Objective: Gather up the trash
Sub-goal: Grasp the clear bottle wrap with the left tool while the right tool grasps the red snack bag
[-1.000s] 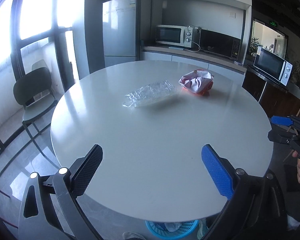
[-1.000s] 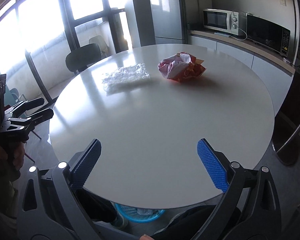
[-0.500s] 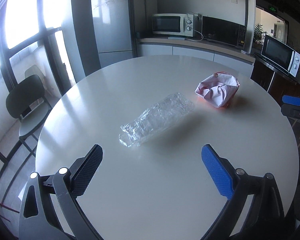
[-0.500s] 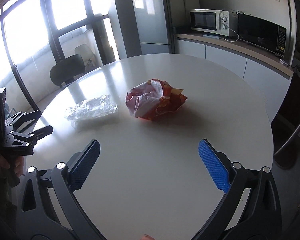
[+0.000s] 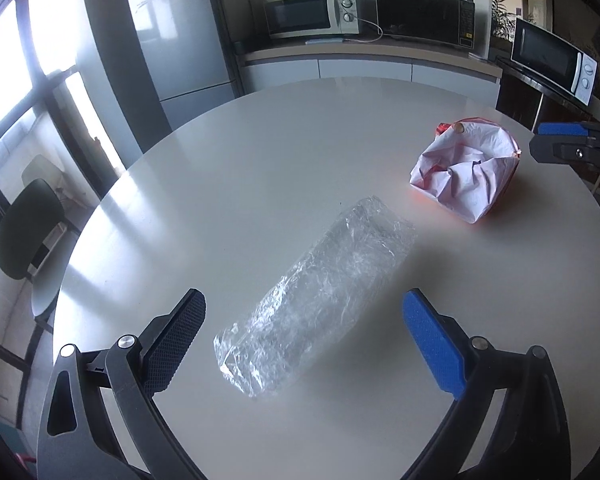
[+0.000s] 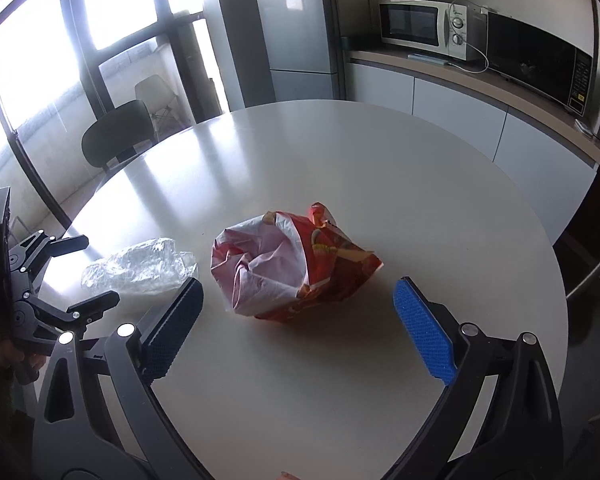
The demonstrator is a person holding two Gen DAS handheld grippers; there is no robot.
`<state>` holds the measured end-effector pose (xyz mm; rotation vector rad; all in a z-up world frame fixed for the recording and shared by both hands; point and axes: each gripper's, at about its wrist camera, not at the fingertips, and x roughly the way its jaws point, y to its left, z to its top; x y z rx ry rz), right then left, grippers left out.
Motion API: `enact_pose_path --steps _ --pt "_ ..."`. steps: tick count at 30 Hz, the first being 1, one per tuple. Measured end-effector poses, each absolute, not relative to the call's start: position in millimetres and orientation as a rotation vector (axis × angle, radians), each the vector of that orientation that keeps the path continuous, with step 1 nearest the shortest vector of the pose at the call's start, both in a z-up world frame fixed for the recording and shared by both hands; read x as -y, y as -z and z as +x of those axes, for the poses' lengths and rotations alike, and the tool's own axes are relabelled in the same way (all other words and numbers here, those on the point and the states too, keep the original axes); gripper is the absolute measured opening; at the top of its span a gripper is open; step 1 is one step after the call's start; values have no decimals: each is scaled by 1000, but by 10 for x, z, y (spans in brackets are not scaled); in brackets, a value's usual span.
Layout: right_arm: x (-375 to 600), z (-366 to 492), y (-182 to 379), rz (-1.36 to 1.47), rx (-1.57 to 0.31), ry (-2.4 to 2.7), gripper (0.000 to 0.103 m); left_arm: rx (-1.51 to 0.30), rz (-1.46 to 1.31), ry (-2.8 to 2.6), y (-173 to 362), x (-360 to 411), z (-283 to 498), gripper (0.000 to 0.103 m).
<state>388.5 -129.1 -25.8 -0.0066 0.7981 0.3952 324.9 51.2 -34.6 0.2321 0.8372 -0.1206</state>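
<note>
Both grippers had advanced over the bench (image 5: 260, 168), jaws wide and empty: left gripper (image 5: 304, 340) straddling the clear wrapper (image 5: 320, 300), lying diagonally; right gripper (image 6: 296, 316) facing the crumpled snack bag (image 6: 288, 268).

Round white worktop (image 5: 260, 160), glossy, window glare on its left side. Dark chair (image 6: 116, 132) at the far left edge, pale chair (image 6: 156, 92) behind it by the windows. Silver fridge (image 5: 172, 48) beyond. Counter (image 6: 480, 76) carries a white microwave (image 6: 420, 24) and a black oven (image 6: 536, 64) beside it. Another white microwave (image 5: 552, 60) far right.
</note>
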Motion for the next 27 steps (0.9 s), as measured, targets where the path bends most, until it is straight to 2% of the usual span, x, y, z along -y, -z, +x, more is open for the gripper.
enact_pose_path --steps 5,9,12,15,16,23,27 --pt "1189 4193 435 6 -866 -371 75 -900 271 138 446 -484 3401 82" --pt "1131 4233 520 20 -892 -387 63 -929 235 133 490 -464 3376 62" --pt "1069 4157 533 -7 -885 -390 47 -907 213 143 473 -460 3279 53" --pt "1040 4078 530 -36 -876 -388 31 -893 199 152 456 -415 3161 50" --pt "1032 4048 537 -44 -877 -386 17 -887 198 154 454 -398 3116 50" --pt "1097 3738 482 -40 -829 -401 6 -872 7 79 340 -575 2743 47" --pt "1100 3418 395 -41 -784 -428 4 -830 -115 61 268 -717 2388 47"
